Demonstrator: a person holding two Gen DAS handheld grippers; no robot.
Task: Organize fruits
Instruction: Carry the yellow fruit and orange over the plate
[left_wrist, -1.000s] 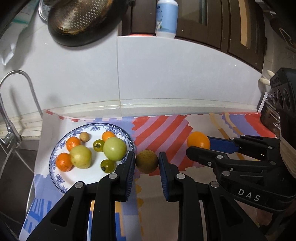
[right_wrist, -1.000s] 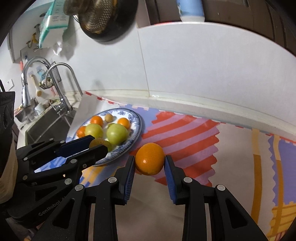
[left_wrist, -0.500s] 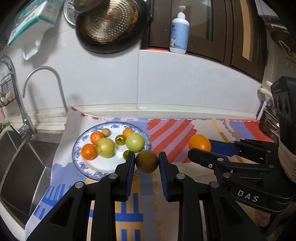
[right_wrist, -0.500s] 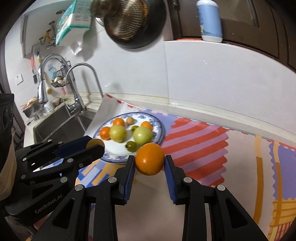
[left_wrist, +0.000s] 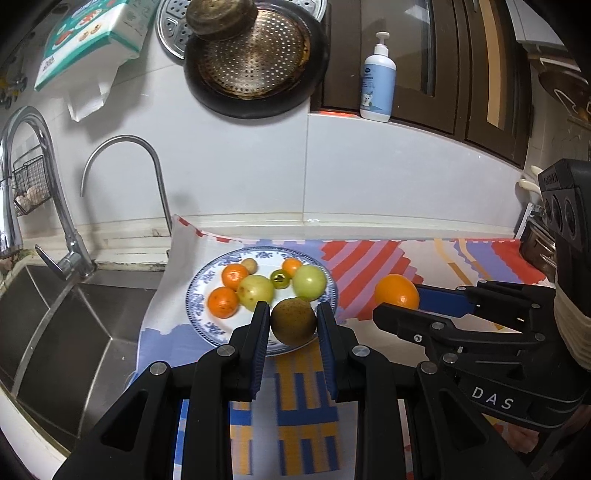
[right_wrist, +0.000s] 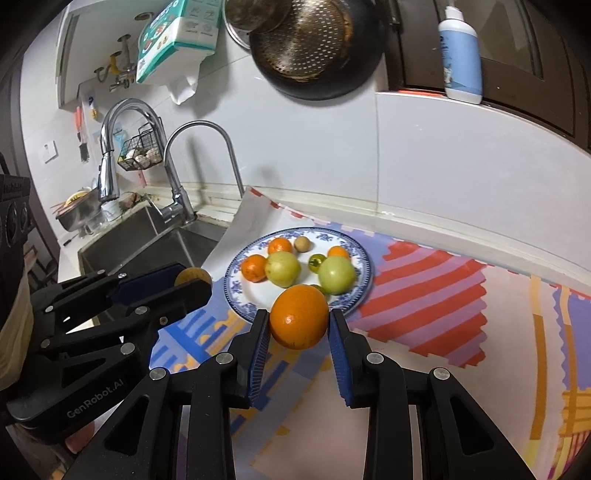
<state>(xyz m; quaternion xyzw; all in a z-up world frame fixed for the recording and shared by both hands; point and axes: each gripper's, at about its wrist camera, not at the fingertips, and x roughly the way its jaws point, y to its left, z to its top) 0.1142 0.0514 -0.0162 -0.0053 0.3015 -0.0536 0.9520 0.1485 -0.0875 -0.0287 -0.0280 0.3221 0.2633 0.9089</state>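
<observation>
the patterned cloth (left_wrist: 369, 258) spreads below and ahead of both grippers. the blue-rimmed plate (right_wrist: 360, 258) lies just ahead of their tips, holding small oranges and two green fruits. the right gripper (right_wrist: 298, 325) is clamped on a large orange (right_wrist: 298, 317), lifted clear of the cloth at the plate's near edge. the left gripper (left_wrist: 293, 321) is closed on a brown-green round fruit (left_wrist: 293, 320), held over the plate's near rim.

Bright, sharp centre; dark, fisheye-warped edges.
</observation>
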